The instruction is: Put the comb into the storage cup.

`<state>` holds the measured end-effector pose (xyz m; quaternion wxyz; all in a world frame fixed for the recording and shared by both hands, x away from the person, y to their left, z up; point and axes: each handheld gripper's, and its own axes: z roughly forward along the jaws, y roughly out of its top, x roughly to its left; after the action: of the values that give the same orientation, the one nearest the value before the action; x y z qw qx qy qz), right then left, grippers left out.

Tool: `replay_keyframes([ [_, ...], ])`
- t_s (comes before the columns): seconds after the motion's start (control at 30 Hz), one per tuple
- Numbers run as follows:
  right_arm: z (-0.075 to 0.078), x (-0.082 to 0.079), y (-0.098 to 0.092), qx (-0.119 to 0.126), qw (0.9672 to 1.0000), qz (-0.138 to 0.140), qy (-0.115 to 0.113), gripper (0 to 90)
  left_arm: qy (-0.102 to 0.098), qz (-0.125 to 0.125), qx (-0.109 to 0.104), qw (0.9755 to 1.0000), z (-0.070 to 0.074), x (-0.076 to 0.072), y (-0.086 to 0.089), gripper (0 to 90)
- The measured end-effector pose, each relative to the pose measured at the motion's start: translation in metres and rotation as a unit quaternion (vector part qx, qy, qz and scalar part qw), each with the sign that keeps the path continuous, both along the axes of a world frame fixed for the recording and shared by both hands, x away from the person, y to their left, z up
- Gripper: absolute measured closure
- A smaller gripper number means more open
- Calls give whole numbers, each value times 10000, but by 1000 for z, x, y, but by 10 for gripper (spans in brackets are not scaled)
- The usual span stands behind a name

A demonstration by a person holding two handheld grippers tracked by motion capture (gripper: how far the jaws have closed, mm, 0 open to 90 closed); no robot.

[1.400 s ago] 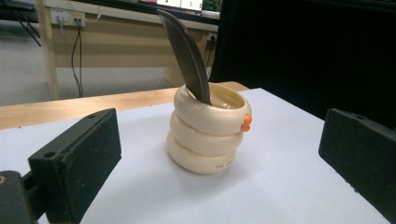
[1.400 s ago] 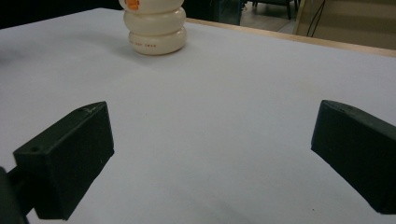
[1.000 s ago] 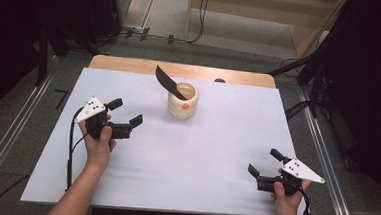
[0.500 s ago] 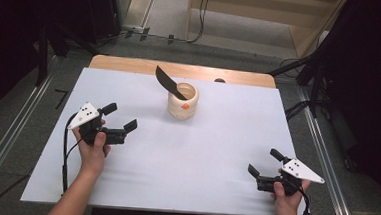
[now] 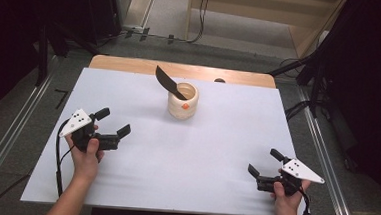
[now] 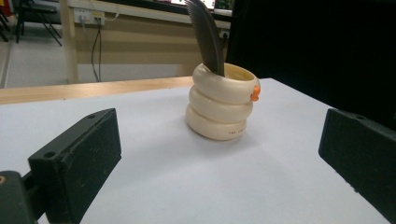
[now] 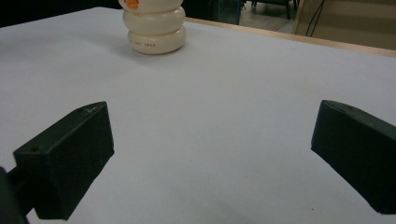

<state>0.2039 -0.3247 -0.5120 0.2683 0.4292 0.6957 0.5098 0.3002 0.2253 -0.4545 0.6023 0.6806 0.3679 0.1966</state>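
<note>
A cream ringed holder with a small orange mark stands on the white table sheet toward the back middle. A dark feather leans out of it to the left. My left gripper hovers at the left of the sheet, open and empty, pointing toward the holder. My right gripper is near the front right edge, open with nothing between its jaws.
A wooden table edge runs behind the sheet. Metal rails flank the table on both sides. Dark stands and cables lie on the floor beyond.
My left gripper has drawn back toward the front left, away from the holder. The right gripper has stayed in place.
</note>
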Motion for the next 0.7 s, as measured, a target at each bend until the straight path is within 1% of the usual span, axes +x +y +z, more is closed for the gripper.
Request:
replay_keyframes([
  [0.07,0,0,0,1,10000,2,-1,0,9,11,23,10000,-1,-2,2,0],
  [0.2,0,0,0,-6,10000,-2,-2,0,18,30,3,10000,-3,-6,6,0],
  [0.43,0,0,0,-5,10000,-13,9,0,22,75,89,9999,-6,-13,12,0],
  [0.5,0,0,0,-4,10000,-16,3,0,35,74,59,9999,-7,-15,15,0],
  [0.7,0,0,0,-3,10000,-18,5,0,19,134,108,9999,-9,-22,20,0],
])
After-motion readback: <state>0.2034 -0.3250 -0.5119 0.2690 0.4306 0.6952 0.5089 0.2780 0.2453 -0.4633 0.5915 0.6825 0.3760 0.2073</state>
